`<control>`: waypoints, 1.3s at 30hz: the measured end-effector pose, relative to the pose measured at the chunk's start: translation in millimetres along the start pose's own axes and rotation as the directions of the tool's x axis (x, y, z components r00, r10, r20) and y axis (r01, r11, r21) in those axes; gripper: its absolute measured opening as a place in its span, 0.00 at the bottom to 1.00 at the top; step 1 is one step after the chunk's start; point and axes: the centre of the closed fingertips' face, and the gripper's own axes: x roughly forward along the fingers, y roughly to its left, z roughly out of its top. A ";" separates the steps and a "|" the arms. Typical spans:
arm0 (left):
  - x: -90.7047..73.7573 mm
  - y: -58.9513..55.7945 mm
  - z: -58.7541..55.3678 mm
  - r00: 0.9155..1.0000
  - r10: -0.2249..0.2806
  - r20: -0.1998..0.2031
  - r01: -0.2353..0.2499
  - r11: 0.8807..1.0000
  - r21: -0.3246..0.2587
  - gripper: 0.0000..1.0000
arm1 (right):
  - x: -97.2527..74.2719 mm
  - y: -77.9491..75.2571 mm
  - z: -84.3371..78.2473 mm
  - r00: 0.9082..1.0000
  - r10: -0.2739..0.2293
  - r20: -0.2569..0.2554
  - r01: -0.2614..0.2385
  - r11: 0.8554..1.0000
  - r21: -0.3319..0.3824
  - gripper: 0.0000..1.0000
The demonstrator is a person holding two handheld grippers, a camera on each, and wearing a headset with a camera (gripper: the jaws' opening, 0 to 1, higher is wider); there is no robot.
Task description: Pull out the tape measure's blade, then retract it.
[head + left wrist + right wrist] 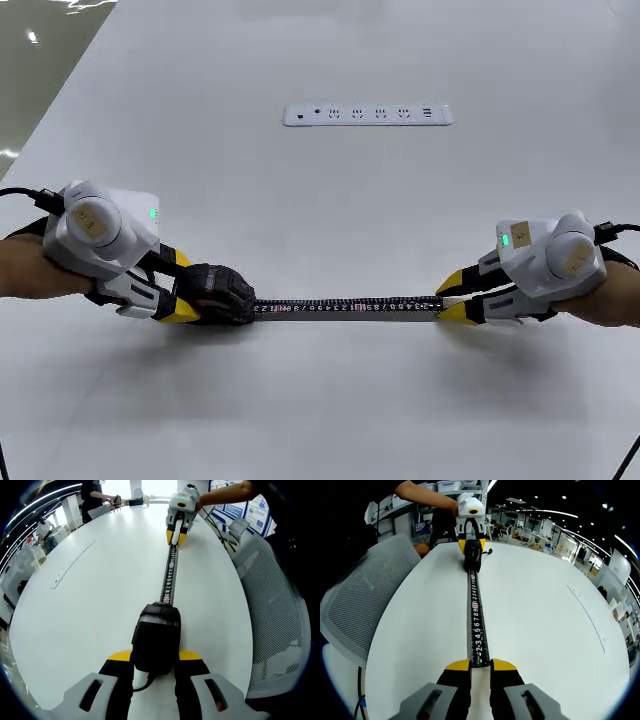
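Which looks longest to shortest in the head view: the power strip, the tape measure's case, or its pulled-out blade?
1. blade and power strip: about alike in length, and the strip lies farther off.
2. case: clearly shortest.

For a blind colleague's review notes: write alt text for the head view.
Over a white table, the left gripper clamps a tape measure's black case while the right gripper pinches the end of its blade, pulled out straight between them. A white power strip lies farther back.
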 end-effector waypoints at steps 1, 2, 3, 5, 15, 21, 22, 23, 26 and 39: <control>0.0 0.0 0.0 1.000 0.000 -0.001 0.000 1.000 0.000 0.26 | 0.0 0.0 0.5 1.000 0.000 -0.002 0.000 1.000 0.000 0.10; 0.1 -0.1 0.3 1.000 0.000 -0.002 0.000 1.000 -0.001 0.26 | 0.1 0.0 0.6 1.000 0.003 -0.005 -0.002 1.000 0.005 0.10; 0.1 -0.2 0.4 1.000 0.001 -0.003 -0.001 1.000 0.001 0.26 | 0.0 0.3 0.7 1.000 0.004 -0.007 -0.004 1.000 0.005 0.10; -0.1 -0.2 0.4 1.000 0.002 -0.005 -0.002 1.000 0.002 0.26 | 0.2 0.2 1.3 1.000 0.004 -0.015 -0.004 1.000 0.000 0.10; -0.1 0.5 1.3 1.000 0.009 -0.016 -0.008 1.000 0.019 0.26 | 0.0 0.7 1.5 0.999 0.002 -0.036 -0.001 1.000 0.004 0.11; -2.4 5.0 2.3 0.999 0.039 -0.014 -0.038 0.999 0.019 0.33 | -2.0 -2.1 1.5 0.999 -0.013 -0.030 0.013 1.000 0.007 0.14; -3.1 4.2 3.3 0.999 0.034 -0.007 -0.034 0.999 0.013 0.32 | -2.9 -2.3 1.6 0.999 -0.014 -0.030 0.015 1.000 0.007 0.15; -3.3 3.8 3.4 0.999 0.033 -0.007 -0.033 0.999 0.012 0.32 | -3.5 -1.9 2.1 0.999 -0.016 -0.030 0.016 1.000 0.005 0.16; -3.2 2.8 2.3 0.999 0.033 -0.013 -0.033 0.999 0.007 0.35 | -6.6 -2.1 2.9 0.999 -0.023 -0.024 0.023 1.000 0.018 0.19; -8.5 -6.1 2.6 0.998 0.054 0.013 -0.053 0.997 -0.063 0.49 | -18.5 3.2 5.0 0.998 -0.062 -0.017 0.063 0.996 0.063 0.33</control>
